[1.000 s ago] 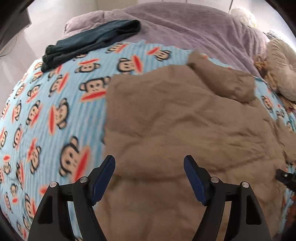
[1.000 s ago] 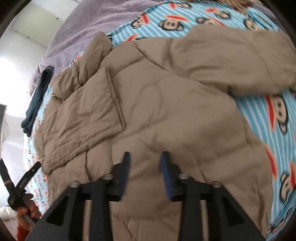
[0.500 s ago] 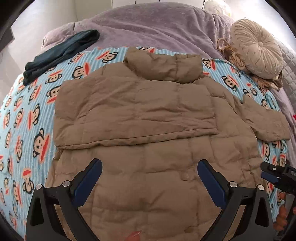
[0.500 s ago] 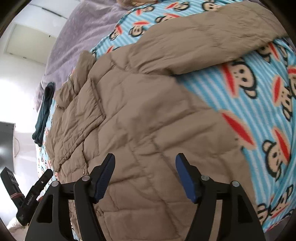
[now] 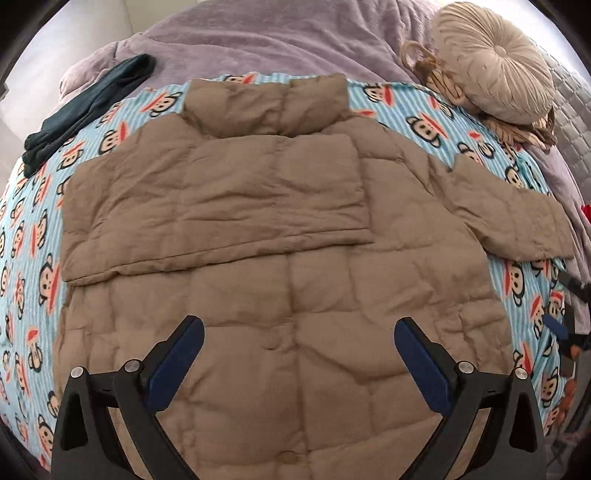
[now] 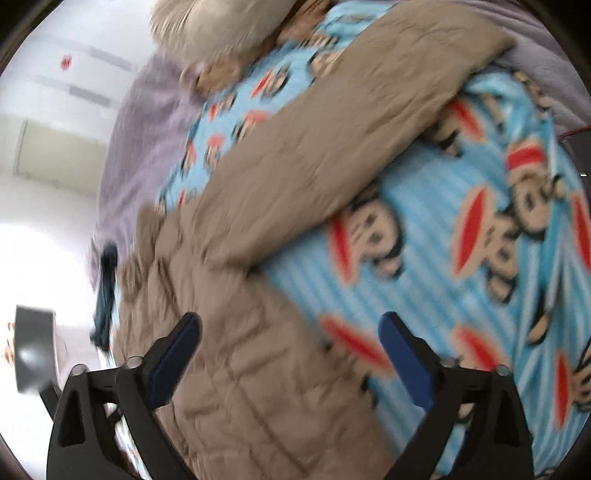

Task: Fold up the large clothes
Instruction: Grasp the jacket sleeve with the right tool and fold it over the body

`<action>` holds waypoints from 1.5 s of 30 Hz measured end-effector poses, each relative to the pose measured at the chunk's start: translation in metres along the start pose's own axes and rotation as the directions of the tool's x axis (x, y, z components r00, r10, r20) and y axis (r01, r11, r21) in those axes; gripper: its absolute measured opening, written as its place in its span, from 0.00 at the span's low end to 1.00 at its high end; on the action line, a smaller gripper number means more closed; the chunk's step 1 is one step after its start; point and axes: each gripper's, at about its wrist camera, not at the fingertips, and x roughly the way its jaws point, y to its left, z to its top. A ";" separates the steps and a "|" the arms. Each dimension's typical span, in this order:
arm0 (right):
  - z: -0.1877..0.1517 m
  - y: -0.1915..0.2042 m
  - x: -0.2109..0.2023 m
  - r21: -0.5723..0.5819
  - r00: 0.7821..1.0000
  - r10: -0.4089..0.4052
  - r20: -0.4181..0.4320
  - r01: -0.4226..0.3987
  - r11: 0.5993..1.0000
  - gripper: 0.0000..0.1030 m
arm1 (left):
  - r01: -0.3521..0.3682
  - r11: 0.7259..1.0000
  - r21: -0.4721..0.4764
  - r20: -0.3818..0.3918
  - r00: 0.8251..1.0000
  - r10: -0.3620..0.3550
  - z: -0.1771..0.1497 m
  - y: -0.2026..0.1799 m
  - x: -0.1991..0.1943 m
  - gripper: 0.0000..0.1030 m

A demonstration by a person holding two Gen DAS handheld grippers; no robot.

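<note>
Both tools had let go within the second — the left tool [image 5: 299, 360] stood spread wide and empty, the right tool [image 6: 290, 352] was opening over the jacket [image 5: 280, 288], gripping nothing. One sleeve [image 5: 218, 199] lay folded across the jacket on the bed [image 5: 258, 33] — the other sleeve [image 5: 513, 218] looked due next.

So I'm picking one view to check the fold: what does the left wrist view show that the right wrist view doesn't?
Only the left wrist view shows the whole jacket: collar and one sleeve folded across the chest. Only the right wrist view, blurred, shows a wall and a dark object beside the bed. Both show the spread sleeve, monkey blanket, round cushion, dark garment, and an empty gripper: left open, right opening.
</note>
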 end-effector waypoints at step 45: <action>0.078 0.213 0.041 -0.418 0.963 0.268 0.036 -0.229 0.879 0.08 | -0.065 0.979 -0.193 0.121 0.989 0.090 0.049 0.118 -0.003 1.00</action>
